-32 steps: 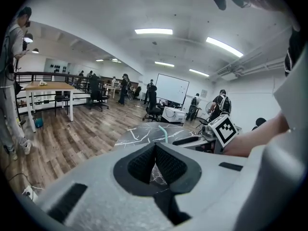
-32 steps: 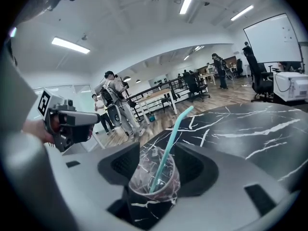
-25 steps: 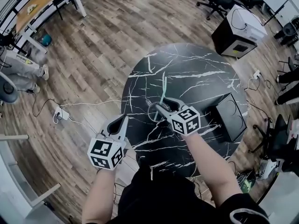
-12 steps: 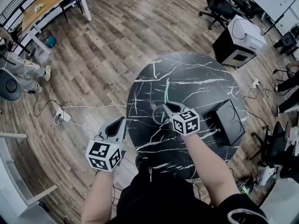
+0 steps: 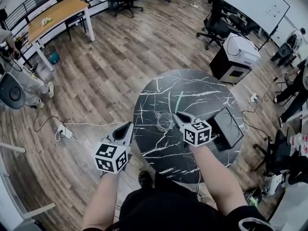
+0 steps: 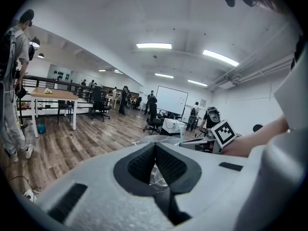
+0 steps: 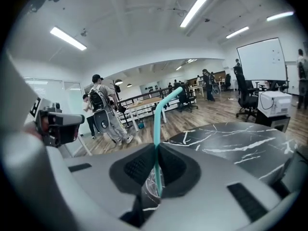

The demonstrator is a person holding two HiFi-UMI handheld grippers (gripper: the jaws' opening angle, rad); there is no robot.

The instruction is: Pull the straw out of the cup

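Note:
A clear plastic cup [image 5: 165, 121] stands on the round black marble table [image 5: 202, 88]. A teal bent straw [image 5: 179, 101] rises above it. My right gripper [image 5: 176, 114] is just right of the cup, and its jaws are closing with the pads pressed on the straw. In the right gripper view the straw [image 7: 157, 129] runs up between the pads of the right gripper [image 7: 156, 149], with the cup [image 7: 150, 192] below. The straw's lower end is hidden. My left gripper [image 5: 128, 127] hangs shut and empty off the table's left edge. In its own view the left gripper [image 6: 155, 149] points at the cup [image 6: 156, 176].
A black box [image 5: 226, 127] sits on the table's right side. On the floor are a white machine on a black cabinet [image 5: 236, 57], office chairs [image 5: 216, 23], a wooden desk [image 5: 57, 11] and a power strip with cable [image 5: 64, 131]. A person [image 5: 19, 81] stands far left.
The right jaws have closed on the straw and lifted it above the cup. Both grippers have risen, and the head view now takes in more of the room.

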